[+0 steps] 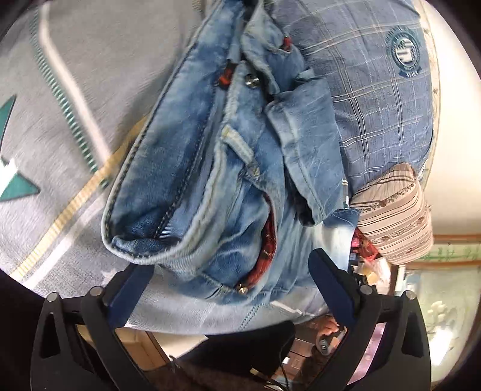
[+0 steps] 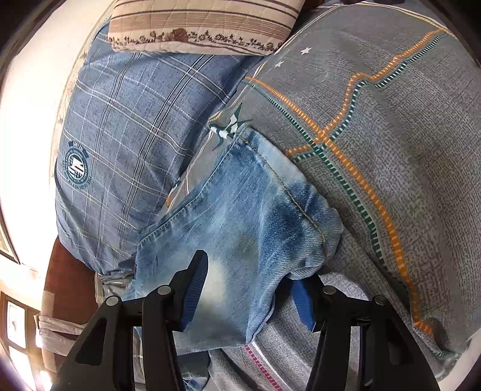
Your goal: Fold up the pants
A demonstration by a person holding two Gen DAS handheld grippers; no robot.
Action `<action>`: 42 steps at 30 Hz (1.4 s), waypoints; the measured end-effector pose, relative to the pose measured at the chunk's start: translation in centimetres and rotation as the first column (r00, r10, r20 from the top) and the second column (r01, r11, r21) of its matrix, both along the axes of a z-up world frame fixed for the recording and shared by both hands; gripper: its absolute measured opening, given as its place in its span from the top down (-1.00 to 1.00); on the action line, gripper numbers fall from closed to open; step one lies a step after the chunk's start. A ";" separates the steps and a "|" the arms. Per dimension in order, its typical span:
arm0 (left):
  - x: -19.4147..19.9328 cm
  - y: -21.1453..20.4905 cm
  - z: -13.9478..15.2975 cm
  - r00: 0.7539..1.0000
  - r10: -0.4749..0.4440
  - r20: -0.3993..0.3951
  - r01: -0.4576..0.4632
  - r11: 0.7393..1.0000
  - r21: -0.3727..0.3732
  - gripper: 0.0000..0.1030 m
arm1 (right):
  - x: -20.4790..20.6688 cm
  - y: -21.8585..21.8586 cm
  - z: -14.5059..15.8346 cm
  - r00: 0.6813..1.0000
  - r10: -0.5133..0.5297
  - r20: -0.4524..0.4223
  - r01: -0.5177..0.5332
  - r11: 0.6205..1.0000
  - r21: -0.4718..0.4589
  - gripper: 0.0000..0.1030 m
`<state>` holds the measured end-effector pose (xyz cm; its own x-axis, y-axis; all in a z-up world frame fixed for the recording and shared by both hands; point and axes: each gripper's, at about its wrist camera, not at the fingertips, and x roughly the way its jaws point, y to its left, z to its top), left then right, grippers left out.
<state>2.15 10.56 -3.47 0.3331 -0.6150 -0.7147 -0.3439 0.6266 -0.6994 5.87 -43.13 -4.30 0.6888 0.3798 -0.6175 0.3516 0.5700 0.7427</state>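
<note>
The pants are washed blue jeans. In the left wrist view their bunched waist end (image 1: 216, 168), with button, pocket and red lining, lies on a grey bedsheet (image 1: 60, 90). My left gripper (image 1: 231, 270) is open, its blue-padded fingers (image 1: 330, 282) on either side of the denim, not closed on it. In the right wrist view a folded leg section of the jeans (image 2: 246, 210) lies on the sheet (image 2: 390, 126). My right gripper (image 2: 255, 285) is open, its fingers (image 2: 195, 285) straddling the denim's near edge.
A blue plaid pillow (image 2: 120, 150) lies left of the jeans, also in the left wrist view (image 1: 375, 90). A beige striped pillow (image 2: 204, 27) sits beyond it. The bed edge, white wall and wooden furniture (image 2: 18, 315) lie at the left.
</note>
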 end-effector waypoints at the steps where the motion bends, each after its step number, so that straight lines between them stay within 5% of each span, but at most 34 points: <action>1: 0.4 -0.3 0.4 1.000 -0.012 0.014 0.012 0.999 0.034 -0.12 | 0.1 -0.2 -0.1 1.000 -0.006 0.006 0.006 1.000 0.001 0.23; 2: 1.0 -0.2 0.8 1.000 -0.023 0.016 0.022 0.999 0.038 0.71 | 0.2 -0.3 -0.1 1.000 -0.007 0.004 0.007 1.000 -0.009 0.62; 3: 1.2 0.2 1.2 1.000 -0.021 0.017 0.021 1.000 0.002 0.70 | 0.5 -0.4 0.1 1.000 0.003 -0.006 -0.004 1.000 -0.028 0.92; 4: 1.0 1.0 1.8 1.000 0.000 0.026 0.001 1.000 -0.029 0.71 | 0.6 -0.7 1.0 1.000 0.011 0.006 -0.010 0.999 -0.053 0.92; 9: -1.2 3.1 5.3 0.993 0.013 0.114 -0.026 0.994 0.109 0.70 | -4.7 -2.1 10.3 0.976 -0.013 0.217 0.068 0.966 -0.248 0.92; 13: -1.0 3.1 0.2 0.999 -0.003 -0.039 0.008 0.994 0.110 0.68 | -6.6 -2.6 7.0 0.999 -0.027 0.036 0.040 0.916 -0.399 0.86; 17: -1.2 2.7 -1.0 0.996 -0.055 -0.075 0.063 0.993 0.102 0.51 | -7.0 -3.4 0.9 0.984 -0.073 -0.165 0.004 0.924 -0.382 0.72; 21: -2.8 3.9 2.5 0.981 -0.194 0.025 0.189 0.973 0.131 0.41 | -9.6 -3.5 2.6 0.980 -0.123 -0.158 0.044 0.903 -0.428 0.29; 24: -3.1 4.9 6.1 0.967 -0.216 0.134 0.192 0.967 0.168 -0.16 | -11.5 -1.3 6.6 0.989 -0.114 -0.098 0.045 0.847 -0.530 0.28; 26: -0.8 5.1 8.0 0.964 -0.179 0.199 0.138 0.969 0.203 -0.72 | -10.6 1.3 9.0 0.999 -0.028 -0.026 0.009 0.833 -0.553 0.05; 28: 2.2 5.6 8.4 0.962 -0.150 0.229 0.096 0.968 0.230 -0.72 | -8.5 4.7 10.1 0.994 0.105 0.020 -0.078 0.841 -0.536 -0.38; 30: 5.7 5.6 7.3 0.971 -0.125 0.203 0.085 0.977 0.194 -0.72 | -5.7 9.8 10.4 0.960 0.276 0.047 -0.212 0.826 -0.522 -0.39; 34: 8.8 4.8 5.0 0.988 -0.082 0.128 0.070 0.993 0.095 -0.72 | 0.2 21.1 7.6 0.812 0.583 0.009 -0.528 0.742 -0.413 -0.35; 37: 8.7 4.2 4.7 0.985 -0.076 0.154 0.065 0.995 0.073 -0.72 | 2.9 26.1 4.8 0.775 0.628 -0.072 -0.602 0.700 -0.384 -0.37; 40: 8.7 4.5 4.9 0.983 -0.056 0.177 0.046 0.997 0.062 -0.72 | 5.4 27.6 2.2 0.765 0.641 -0.065 -0.640 0.744 -0.192 -0.37; 41: 8.7 4.6 4.9 0.983 -0.052 0.177 0.041 0.997 0.064 -0.72 | 5.8 27.9 1.7 0.763 0.645 -0.049 -0.645 0.754 -0.128 -0.31; 42: 9.1 4.6 4.9 0.984 -0.043 0.172 0.032 0.997 0.071 -0.72 | 5.9 28.2 1.1 0.757 0.652 -0.042 -0.653 0.752 -0.088 0.38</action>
